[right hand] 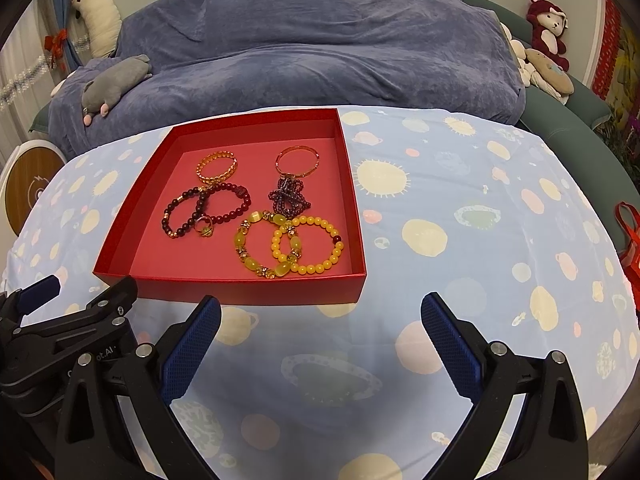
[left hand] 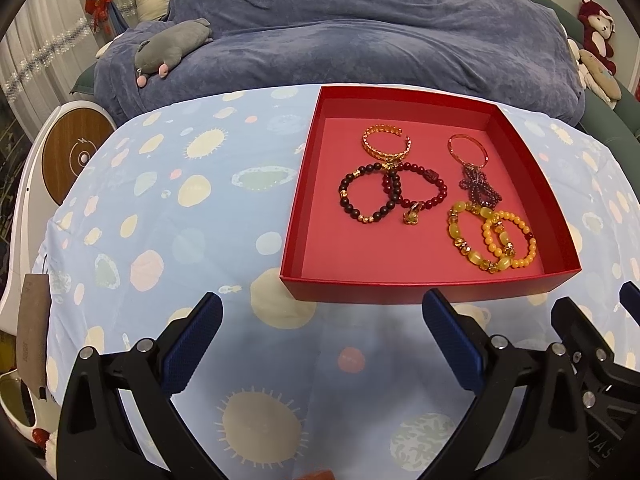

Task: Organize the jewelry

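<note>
A red tray sits on the patterned table and holds several bracelets: a gold bangle, dark and red bead bracelets, a thin orange bangle, a purple bead string and yellow bead bracelets. My left gripper is open and empty, just short of the tray's near wall. My right gripper is open and empty, near the tray's front right corner.
A light blue cloth with planet prints covers the table. A bed with a blue blanket lies beyond it, with plush toys. A round wooden stool stands left. A red bag sits at right.
</note>
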The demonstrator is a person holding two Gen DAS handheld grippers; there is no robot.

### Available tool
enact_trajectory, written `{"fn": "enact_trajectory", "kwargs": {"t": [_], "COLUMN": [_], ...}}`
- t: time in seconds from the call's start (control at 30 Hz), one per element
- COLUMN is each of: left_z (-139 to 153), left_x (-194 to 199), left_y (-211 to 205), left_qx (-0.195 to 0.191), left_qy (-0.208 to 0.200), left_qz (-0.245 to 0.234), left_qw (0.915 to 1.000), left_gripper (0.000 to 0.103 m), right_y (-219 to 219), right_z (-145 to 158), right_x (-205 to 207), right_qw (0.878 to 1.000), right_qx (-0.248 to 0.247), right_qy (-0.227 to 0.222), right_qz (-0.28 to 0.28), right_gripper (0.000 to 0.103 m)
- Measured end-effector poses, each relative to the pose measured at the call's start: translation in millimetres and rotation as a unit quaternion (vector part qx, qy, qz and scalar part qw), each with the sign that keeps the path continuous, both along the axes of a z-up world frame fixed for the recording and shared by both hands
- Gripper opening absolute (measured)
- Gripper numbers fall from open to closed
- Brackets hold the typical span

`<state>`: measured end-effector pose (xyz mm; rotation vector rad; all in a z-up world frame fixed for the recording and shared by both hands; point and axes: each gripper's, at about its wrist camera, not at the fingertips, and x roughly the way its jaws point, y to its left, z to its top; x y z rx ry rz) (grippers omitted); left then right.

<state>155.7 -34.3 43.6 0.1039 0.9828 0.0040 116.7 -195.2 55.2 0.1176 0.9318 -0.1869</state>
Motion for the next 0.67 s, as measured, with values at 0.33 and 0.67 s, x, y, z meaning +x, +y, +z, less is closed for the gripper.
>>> {"fn": "enact_trajectory", "kwargs": {"t": [0.33, 0.67], "left_z": [3.8, 3.5], "left_x": [-3.1, -0.4], "left_y": [-1.3, -0.7], "left_qx": [0.02, 0.01], "left_qy": [-0.017, -0.015], "left_qz": [0.008, 0.009], "left_qw": [0.9996, 0.9998], "left_gripper": [0.096, 0.096], "right_y": [0.7, 0.6], "right_z": [0.0, -0.2], "right_x": [0.4, 0.7], "right_qw": [1.0, 1.0], "right_qx": [0.0, 0.0], "right_qy": [0.001, 0.001], "right_qz": [0.0, 0.0], "right_gripper": [0.097, 0.097]}}
